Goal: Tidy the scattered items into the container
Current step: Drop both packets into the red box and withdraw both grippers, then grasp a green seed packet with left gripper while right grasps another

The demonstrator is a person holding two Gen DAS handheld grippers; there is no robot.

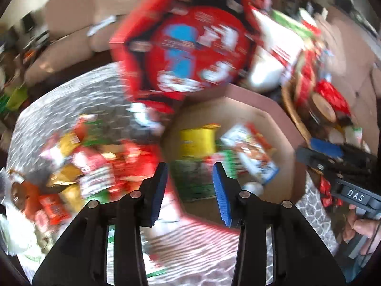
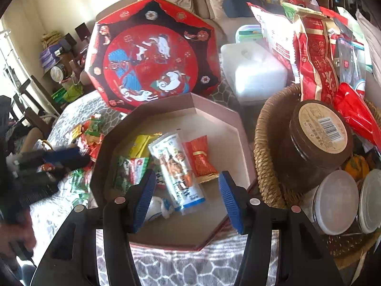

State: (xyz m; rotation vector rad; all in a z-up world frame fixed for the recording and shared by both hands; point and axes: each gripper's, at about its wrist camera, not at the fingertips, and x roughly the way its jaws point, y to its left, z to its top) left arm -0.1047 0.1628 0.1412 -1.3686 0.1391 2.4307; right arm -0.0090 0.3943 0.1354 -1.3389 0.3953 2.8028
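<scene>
Counts of objects lying on the table

One octagonal box is holding about six snack packets; one lid and three jars are sitting nearby.

Blur and cut-off edges

Left wrist view smears the snack pile beyond reading; the wicker basket runs past the right wrist view's edge, contents half hidden.
</scene>
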